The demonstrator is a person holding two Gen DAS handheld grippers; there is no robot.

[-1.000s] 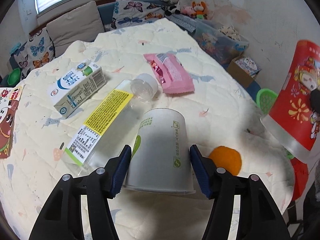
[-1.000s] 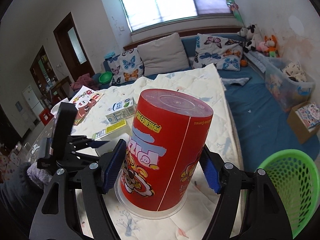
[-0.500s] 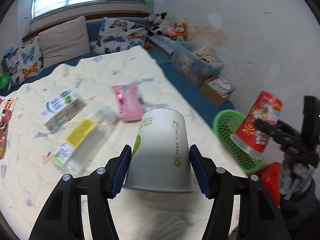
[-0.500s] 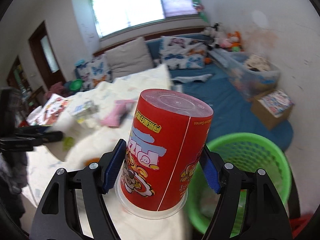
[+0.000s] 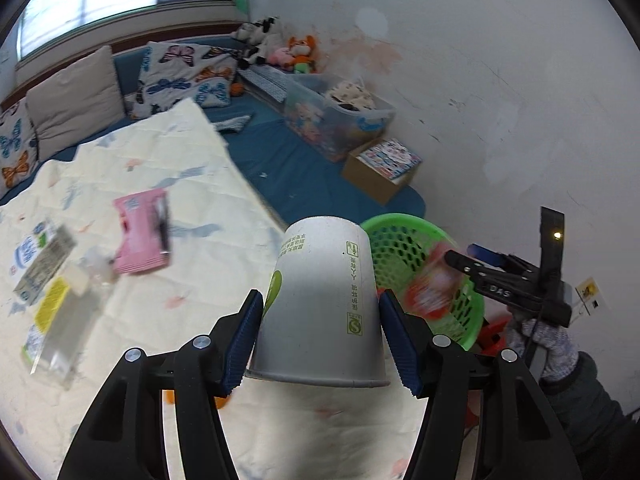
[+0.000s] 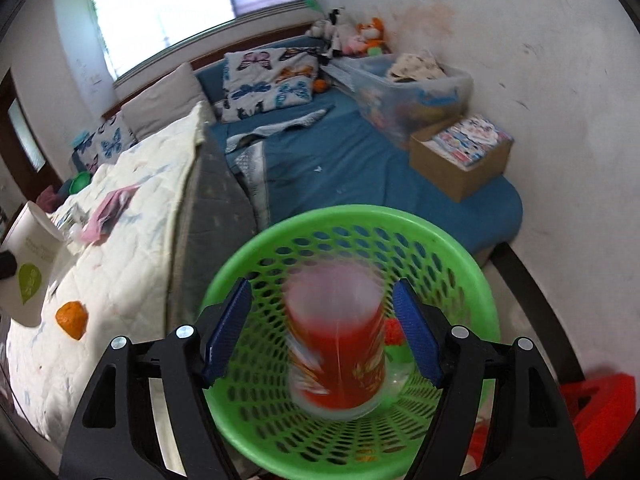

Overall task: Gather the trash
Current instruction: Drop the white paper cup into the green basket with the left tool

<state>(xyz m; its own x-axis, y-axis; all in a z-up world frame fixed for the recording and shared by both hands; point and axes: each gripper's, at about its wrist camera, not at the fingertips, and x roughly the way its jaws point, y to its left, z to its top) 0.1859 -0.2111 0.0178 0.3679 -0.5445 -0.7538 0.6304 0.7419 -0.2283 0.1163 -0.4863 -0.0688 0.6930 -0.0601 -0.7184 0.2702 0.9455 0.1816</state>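
One red printed plastic cup [image 6: 338,340], blurred, sits inside the one green mesh basket [image 6: 460,256], clear of the right gripper [image 6: 322,334] and its wide jaws. The left gripper [image 5: 320,340] clamps one white paper cup [image 5: 320,304] over the bed's quilt [image 5: 192,200] edge, where one pink packet [image 5: 140,236] lies.

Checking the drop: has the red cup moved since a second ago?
Yes. The red cup left the pads and is now down inside the green basket, below the window.
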